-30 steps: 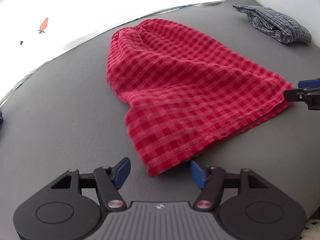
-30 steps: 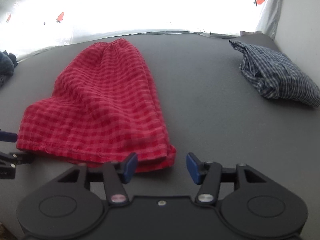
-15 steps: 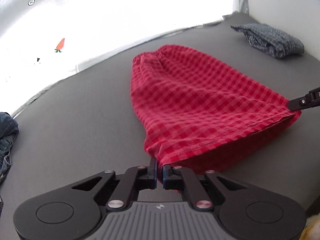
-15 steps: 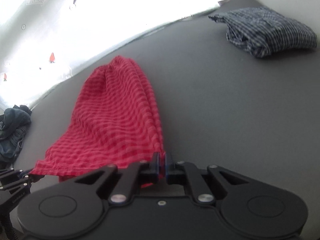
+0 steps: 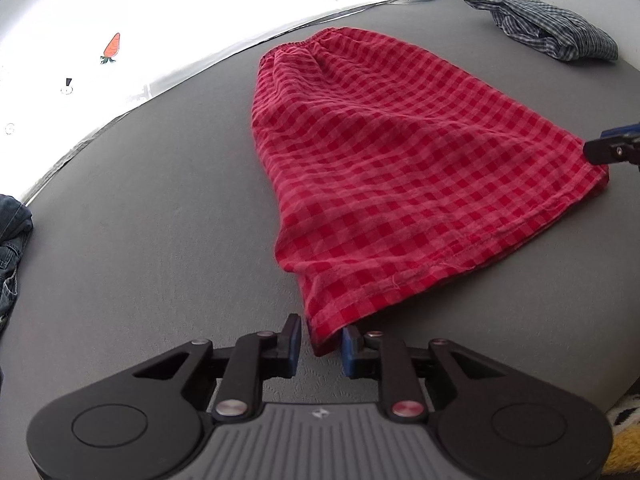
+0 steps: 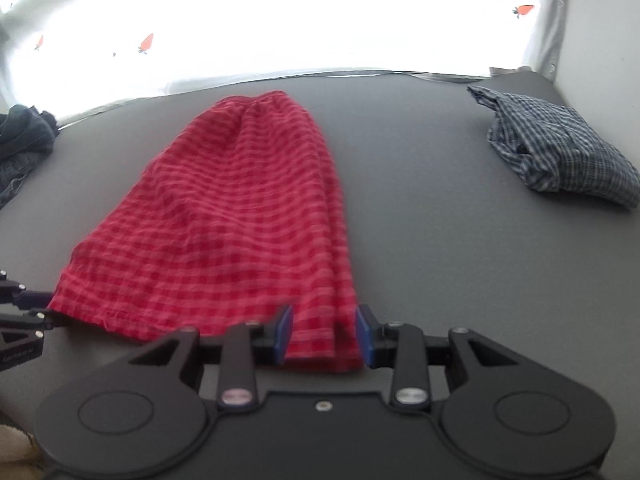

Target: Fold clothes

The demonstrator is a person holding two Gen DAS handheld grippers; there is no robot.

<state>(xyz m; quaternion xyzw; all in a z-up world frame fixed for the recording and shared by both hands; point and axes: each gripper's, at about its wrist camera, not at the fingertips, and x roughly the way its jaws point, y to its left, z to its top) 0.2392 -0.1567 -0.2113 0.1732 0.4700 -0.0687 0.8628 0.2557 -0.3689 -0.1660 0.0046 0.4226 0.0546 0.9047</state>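
A red checked garment [image 5: 392,168] lies flat on the grey table [image 5: 140,240], its gathered waistband at the far end. It also shows in the right wrist view [image 6: 240,216]. My left gripper [image 5: 320,342] is open, with the garment's near left hem corner lying between its blue pads. My right gripper [image 6: 325,336] is open, with the near right hem corner between its pads. The right gripper's tip [image 5: 612,146] shows at the right edge of the left wrist view. The left gripper [image 6: 24,312] shows at the left edge of the right wrist view.
A folded blue checked garment [image 6: 560,152] lies at the far right of the table [image 6: 440,200]. Dark denim clothing [image 6: 20,140] is piled at the far left. A bright white curtain with small fruit prints [image 6: 280,20] runs behind the table's far edge.
Both grippers were shut on the hem corners, lifting them, half a second ago. They have since lowered the hem onto the table and opened, letting the corners go.
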